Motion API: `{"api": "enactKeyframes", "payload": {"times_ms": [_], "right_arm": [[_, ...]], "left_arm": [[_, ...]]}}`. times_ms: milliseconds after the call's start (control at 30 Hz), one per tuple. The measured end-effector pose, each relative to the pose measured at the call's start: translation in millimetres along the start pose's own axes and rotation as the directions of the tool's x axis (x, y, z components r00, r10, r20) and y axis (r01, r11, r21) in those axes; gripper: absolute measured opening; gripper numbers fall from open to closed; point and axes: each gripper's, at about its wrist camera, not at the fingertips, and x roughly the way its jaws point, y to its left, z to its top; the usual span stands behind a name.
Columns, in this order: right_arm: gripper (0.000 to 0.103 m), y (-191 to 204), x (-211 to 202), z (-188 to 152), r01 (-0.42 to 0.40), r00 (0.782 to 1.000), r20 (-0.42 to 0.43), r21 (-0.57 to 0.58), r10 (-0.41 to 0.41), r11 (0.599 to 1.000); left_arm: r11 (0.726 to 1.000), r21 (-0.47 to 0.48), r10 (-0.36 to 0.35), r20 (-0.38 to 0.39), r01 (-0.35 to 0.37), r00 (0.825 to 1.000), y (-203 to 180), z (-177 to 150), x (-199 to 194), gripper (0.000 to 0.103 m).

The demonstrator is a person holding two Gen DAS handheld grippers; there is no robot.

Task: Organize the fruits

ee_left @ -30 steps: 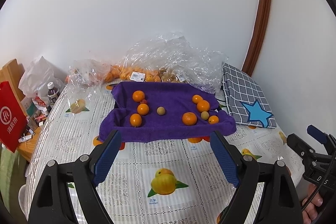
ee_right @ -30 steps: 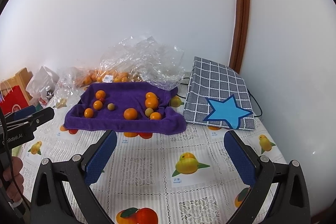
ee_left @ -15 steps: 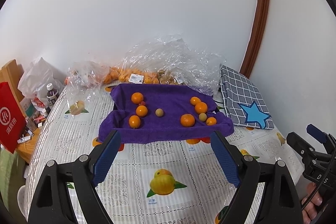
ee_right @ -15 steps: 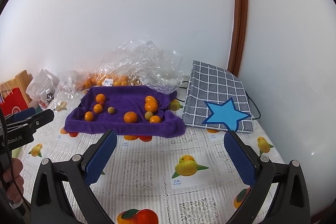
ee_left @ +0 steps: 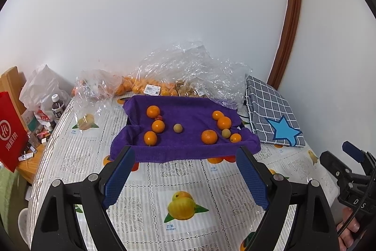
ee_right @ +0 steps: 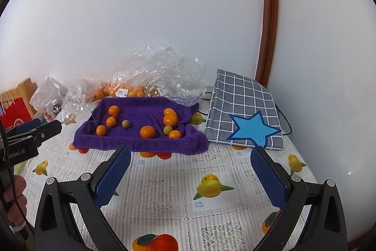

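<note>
Hovering: both grippers hang above the table [ee_left: 70, 157], near its front edge, short of the fruit.
Left gripper [ee_left: 185, 152]: jaws spread wide, nothing between the blue pads.
Right gripper [ee_right: 190, 153]: same — wide open, empty.
Fruit: oranges [ee_left: 158, 126] and small pale-green fruits [ee_left: 178, 128] sit loose on the purple towel [ee_left: 188, 107] mid-table — one cluster left, one right.
Behind towel: crumpled clear plastic bags [ee_left: 188, 67] with more oranges inside.
Right of towel: grey checked bag [ee_right: 244, 105] with a blue star, lying flat.
</note>
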Motion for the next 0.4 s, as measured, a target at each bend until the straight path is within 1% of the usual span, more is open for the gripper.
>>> {"api": "enactKeyframes", "payload": {"times_ms": [100, 400], "right_arm": [[0.101, 1.2, -1.2, 0.8, 0.006, 1.000, 0.006, -0.008, -0.006, 1.000], [0.101, 6.1, -1.8, 0.8, -0.009, 1.000, 0.010, -0.012, 0.009, 1.000]], "left_arm": [[1.000, -0.003, -0.004, 0.002, 0.004, 1.000, 1.5, 1.7, -0.4, 0.087], [1.000, -0.010, 0.001, 0.014, -0.001, 1.000, 6.4, 5.8, 0.4, 0.089]]}}
